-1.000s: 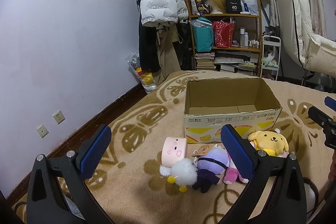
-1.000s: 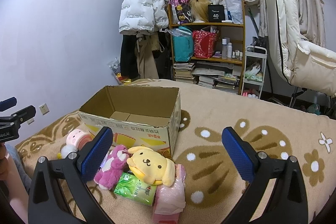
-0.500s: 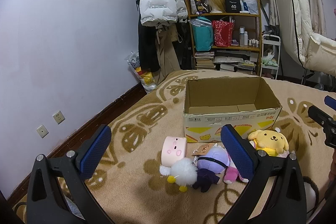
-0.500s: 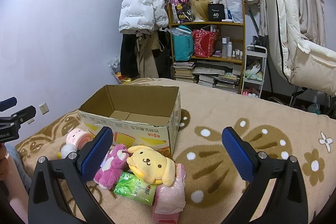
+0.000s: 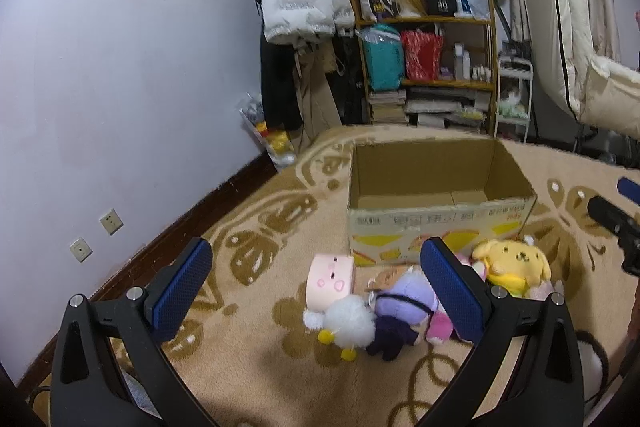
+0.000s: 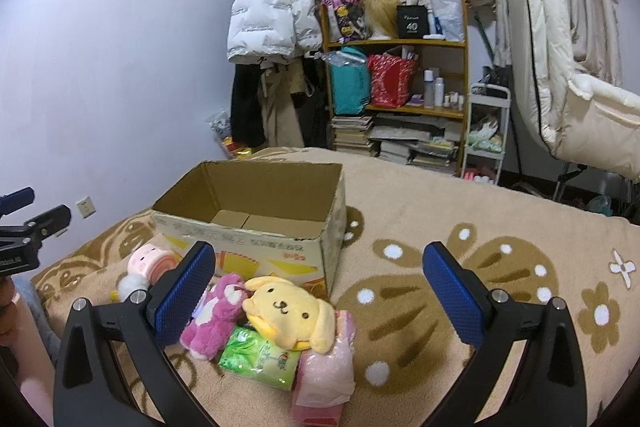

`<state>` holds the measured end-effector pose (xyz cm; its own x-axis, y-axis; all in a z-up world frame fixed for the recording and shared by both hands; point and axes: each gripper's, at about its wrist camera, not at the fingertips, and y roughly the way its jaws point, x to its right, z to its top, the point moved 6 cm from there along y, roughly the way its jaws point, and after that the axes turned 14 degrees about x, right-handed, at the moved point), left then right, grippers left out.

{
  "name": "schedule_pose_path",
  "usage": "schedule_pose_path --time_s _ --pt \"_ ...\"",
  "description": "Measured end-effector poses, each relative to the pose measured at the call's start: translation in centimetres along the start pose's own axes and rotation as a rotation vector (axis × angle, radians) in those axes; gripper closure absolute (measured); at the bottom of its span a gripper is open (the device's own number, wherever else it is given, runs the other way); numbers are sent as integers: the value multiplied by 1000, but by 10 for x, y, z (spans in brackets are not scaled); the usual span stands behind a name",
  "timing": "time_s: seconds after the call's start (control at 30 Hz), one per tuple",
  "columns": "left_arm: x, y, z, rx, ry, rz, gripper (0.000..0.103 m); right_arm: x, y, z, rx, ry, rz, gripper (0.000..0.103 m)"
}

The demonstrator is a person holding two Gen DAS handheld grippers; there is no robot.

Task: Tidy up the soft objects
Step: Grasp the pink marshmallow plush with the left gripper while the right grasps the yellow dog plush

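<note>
An open, empty cardboard box (image 5: 436, 227) (image 6: 256, 247) stands on the patterned blanket. In front of it lie soft toys: a pink block plush (image 5: 330, 281), a white fluffy toy (image 5: 352, 323), a purple plush (image 5: 400, 307), a yellow dog plush (image 5: 512, 263) (image 6: 290, 311), a magenta bear (image 6: 218, 311), a green packet (image 6: 260, 357) and a pink packet (image 6: 326, 373). My left gripper (image 5: 316, 291) is open and empty, hovering before the toys. My right gripper (image 6: 320, 297) is open and empty, above the yellow dog's right side.
A lilac wall with sockets (image 5: 110, 221) runs along the left. A cluttered shelf (image 6: 400, 87), hung coats (image 6: 272, 27), a small white cart (image 6: 486, 131) and a cream quilt (image 6: 560, 67) stand behind. The blanket (image 6: 460, 211) stretches right of the box.
Both views have shifted only slightly; the toys and box have not moved, and both grippers stay open.
</note>
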<state>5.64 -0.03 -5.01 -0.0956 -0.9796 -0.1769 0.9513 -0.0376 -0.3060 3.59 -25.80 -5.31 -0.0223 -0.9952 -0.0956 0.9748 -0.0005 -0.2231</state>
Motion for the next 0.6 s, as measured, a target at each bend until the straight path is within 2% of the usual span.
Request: schedule_pose_path --time_s 0.27,0.6 --pt "0 17 -7 -102 48 10 0 -5 -6 -8 -26 12 53 0" --pt "-7 47 -22 -218 32 6 0 -6 23 -15 -65 12 49 0"
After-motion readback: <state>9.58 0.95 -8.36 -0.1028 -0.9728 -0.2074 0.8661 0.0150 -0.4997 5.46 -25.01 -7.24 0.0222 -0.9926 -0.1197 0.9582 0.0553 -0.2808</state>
